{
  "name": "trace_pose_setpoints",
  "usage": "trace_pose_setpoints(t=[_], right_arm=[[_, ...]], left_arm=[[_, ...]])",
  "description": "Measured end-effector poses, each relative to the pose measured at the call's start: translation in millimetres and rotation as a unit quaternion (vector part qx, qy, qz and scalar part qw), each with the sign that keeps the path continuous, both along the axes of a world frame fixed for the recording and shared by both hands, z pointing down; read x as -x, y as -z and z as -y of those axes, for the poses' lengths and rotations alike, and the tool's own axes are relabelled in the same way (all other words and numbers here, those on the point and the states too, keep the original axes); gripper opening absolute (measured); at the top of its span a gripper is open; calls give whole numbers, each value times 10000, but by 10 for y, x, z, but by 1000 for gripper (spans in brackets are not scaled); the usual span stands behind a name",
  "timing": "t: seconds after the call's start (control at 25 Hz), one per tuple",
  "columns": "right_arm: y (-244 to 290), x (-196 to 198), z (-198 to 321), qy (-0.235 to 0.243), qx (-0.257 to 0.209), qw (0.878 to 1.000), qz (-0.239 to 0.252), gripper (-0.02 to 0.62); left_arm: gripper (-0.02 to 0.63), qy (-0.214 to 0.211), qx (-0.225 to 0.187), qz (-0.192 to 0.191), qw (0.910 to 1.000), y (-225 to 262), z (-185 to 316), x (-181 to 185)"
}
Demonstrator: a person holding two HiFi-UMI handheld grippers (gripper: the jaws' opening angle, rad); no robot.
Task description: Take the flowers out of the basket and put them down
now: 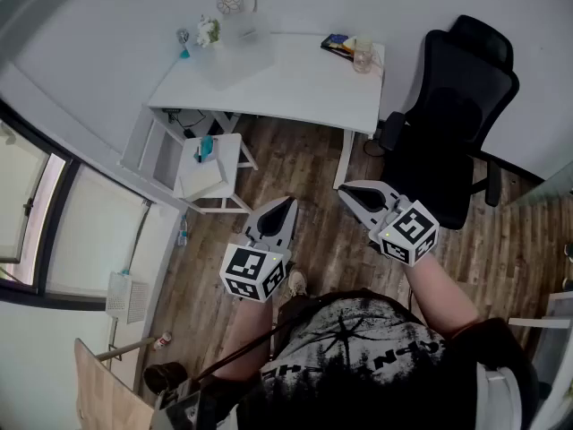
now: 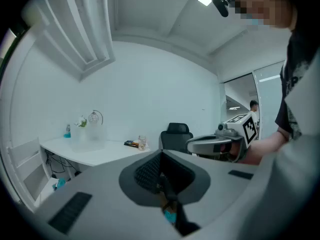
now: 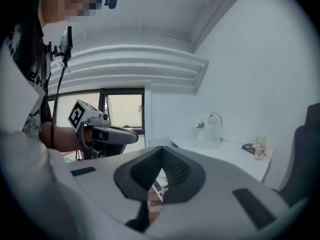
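The task has not started; this is the approach step. The person stands on the wooden floor [image 1: 304, 164], well apart from the white tabletop [image 1: 304, 83], which lies at 12 o'clock in the head view.

The flowers [image 1: 208, 30], a small white and green bunch, sit at the tabletop's far left corner, about 11 o'clock. They are just beside or in what I take to be the basket [image 1: 237, 50], a pale see-through box. From here I cannot tell whether the stems stand inside it or behind it. A wire ball on an arched stand [image 1: 235, 0] is close behind them. A glass [image 1: 363, 58] stands at the opposite end, and a black office chair [image 1: 448, 119] is at 2 o'clock.

The left hand-held gripper [image 1: 286, 202] and the right hand-held gripper [image 1: 345, 189] are side by side at waist height, pointing toward the tabletop. In its own view, the left hand-held gripper has its jaws pressed together with nothing between them. The right hand-held gripper is the same, fully closed and empty.

The next move calls for stepping up to the tabletop, keeping clear of the chair, and parting the jaws of one hand-held gripper before it reaches the flowers. The stems look thin and light, so I judge a low, gentle pinch safest. The other hand-held gripper may be needed to steady the basket.
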State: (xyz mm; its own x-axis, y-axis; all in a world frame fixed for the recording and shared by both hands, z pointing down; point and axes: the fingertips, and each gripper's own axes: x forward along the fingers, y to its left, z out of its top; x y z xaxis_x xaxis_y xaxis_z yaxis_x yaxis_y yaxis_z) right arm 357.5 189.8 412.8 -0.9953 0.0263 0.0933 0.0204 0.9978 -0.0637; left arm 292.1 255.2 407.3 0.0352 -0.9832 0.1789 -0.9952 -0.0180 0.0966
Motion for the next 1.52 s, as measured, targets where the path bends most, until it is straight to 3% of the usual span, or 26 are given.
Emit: trace_pose_setpoints(t=[0.76,0.96,1.52], right_arm=[[-19,132,12,56,19,10000,14,17],[-80,234,46,57,73,10000,-23,17],[-127,1294,411,-137,-14,9998,-148,17]], left_arm=[[11,206,68,214,9995,-33,-1,96],[11,187,114,84,9997,-120,15,183],[11,-14,138,110,9998,-132,382,1272]])
